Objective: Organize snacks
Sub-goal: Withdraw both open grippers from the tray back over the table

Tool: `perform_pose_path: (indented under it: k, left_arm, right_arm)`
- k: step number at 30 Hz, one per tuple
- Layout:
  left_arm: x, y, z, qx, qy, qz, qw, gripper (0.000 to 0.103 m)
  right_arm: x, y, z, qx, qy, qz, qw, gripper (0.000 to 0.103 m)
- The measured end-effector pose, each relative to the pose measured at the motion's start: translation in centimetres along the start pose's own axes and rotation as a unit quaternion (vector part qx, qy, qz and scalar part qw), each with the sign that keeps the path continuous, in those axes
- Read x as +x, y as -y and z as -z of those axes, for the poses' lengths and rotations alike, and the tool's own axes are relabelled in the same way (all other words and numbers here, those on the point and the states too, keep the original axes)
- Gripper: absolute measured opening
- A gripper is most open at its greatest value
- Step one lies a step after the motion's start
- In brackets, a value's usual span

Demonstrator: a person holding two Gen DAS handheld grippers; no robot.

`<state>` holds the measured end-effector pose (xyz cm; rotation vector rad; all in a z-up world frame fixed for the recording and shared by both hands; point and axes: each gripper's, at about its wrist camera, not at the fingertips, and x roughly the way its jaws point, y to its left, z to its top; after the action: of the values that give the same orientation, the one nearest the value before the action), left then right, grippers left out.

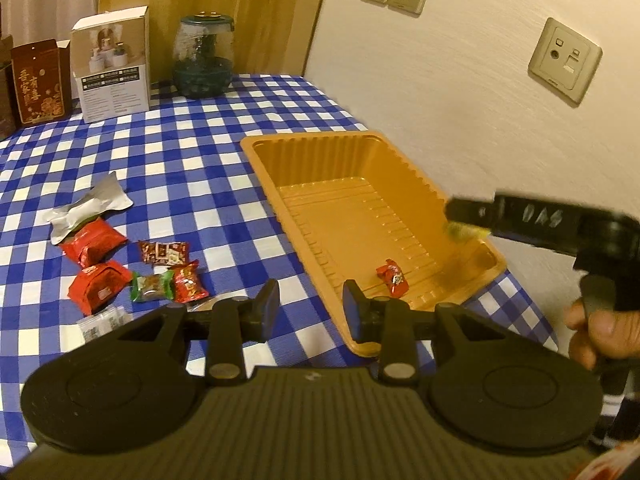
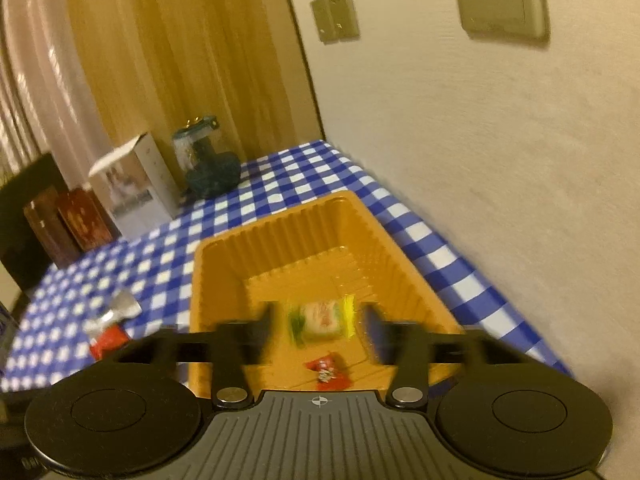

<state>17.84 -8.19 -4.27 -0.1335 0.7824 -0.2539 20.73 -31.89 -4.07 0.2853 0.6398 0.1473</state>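
An orange plastic tray (image 1: pixel 304 142) lies on the blue-checked table by the wall, with one red candy (image 1: pixel 392 279) inside. My left gripper (image 1: pixel 310 306) is open and empty, low over the table at the tray's near left rim. Several wrapped snacks (image 1: pixel 164 272) lie to its left. My right gripper (image 2: pixel 318 326) is open above the tray (image 2: pixel 218 248); a green-and-yellow wrapped snack (image 2: pixel 322 318) shows blurred between its fingers, apart from both. The red candy (image 2: pixel 328 372) lies below it. From the left wrist view the right gripper (image 1: pixel 468 222) hangs over the tray's right side.
A white box (image 1: pixel 112 64), a red-brown box (image 1: pixel 38 80) and a glass jar (image 1: pixel 204 56) stand at the table's far edge. A silver foil wrapper (image 1: pixel 92 206) lies by the snacks. The wall with sockets (image 1: pixel 564 60) runs along the tray's right side.
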Motion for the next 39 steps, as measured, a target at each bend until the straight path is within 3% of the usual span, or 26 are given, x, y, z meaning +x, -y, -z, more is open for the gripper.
perform_pose_path:
  k: [13, 30, 39]
  left_arm:
    - [-2.6, -2.1, 1.8, -0.020, -0.001, -0.025, 0.9995, 0.044]
    - [-11.1, -5.6, 4.7, -0.044, 0.014, -0.070, 0.9965, 0.076]
    - [-14.6, -8.1, 6.1, -0.058, 0.018, -0.105, 0.9927, 0.083]
  right_arm:
    - [-2.8, 0.2, 0.8, 0.017, 0.003, 0.016, 1.000, 0.071]
    - [-8.7, -6.7, 5.5, -0.024, -0.019, -0.007, 0.999, 0.071]
    - [-10.3, -9.4, 7.2, -0.048, -0.031, -0.024, 0.998, 0.071]
